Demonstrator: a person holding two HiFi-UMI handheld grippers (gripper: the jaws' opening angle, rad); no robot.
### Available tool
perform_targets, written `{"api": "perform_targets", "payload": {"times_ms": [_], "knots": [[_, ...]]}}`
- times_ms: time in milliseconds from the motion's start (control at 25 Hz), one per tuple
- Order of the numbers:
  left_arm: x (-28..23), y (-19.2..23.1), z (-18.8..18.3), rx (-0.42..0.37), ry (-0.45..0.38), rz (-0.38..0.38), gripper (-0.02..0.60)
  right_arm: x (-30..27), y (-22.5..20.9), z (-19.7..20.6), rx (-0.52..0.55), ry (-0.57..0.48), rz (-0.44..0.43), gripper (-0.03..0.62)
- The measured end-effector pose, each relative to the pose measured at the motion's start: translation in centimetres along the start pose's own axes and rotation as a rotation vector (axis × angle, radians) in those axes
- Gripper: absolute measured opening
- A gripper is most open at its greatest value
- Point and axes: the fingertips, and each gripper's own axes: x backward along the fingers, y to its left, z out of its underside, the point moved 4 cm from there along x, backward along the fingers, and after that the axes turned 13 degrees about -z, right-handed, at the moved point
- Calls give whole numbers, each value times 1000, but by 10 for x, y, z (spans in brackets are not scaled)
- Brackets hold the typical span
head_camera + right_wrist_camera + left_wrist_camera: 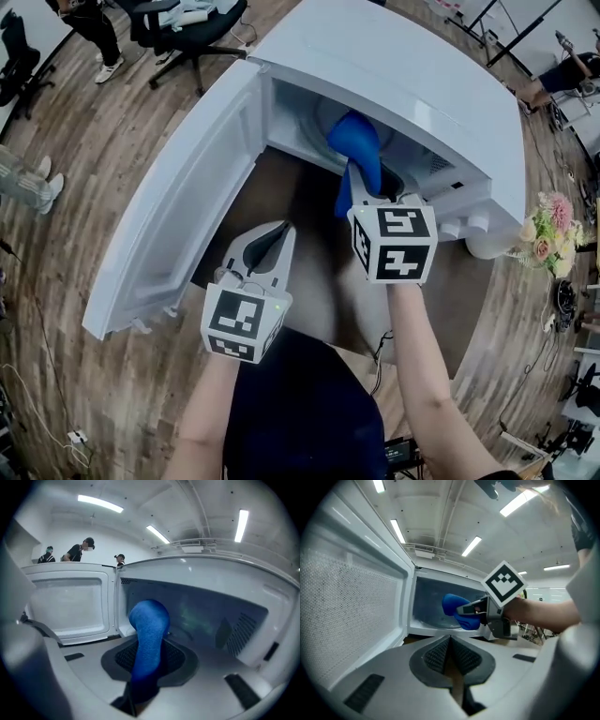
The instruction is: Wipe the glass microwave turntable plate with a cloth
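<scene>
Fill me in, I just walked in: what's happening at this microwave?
A person stands at a white microwave with its door swung open, a gripper in each hand. The right gripper is shut on a blue cloth and holds it in the oven's cavity, over the glass turntable plate. Whether cloth and plate touch can't be told. The left gripper is shut on nothing and hangs in front of the opening.

No readable text or labels.
</scene>
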Motion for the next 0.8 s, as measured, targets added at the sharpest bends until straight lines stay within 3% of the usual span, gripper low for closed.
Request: {"api": "perform_targets", "payload": {"times_ms": [240, 480, 800], "knots": [[-3, 11, 9, 48, -33, -49, 5, -45, -6, -30, 336, 87, 90, 75], [-2, 23, 5, 22, -76, -101, 5, -94, -26, -39, 668, 198, 171, 74], [5, 28, 2, 4, -107, -102, 5, -144, -73, -45, 802, 255, 239, 74]]}}
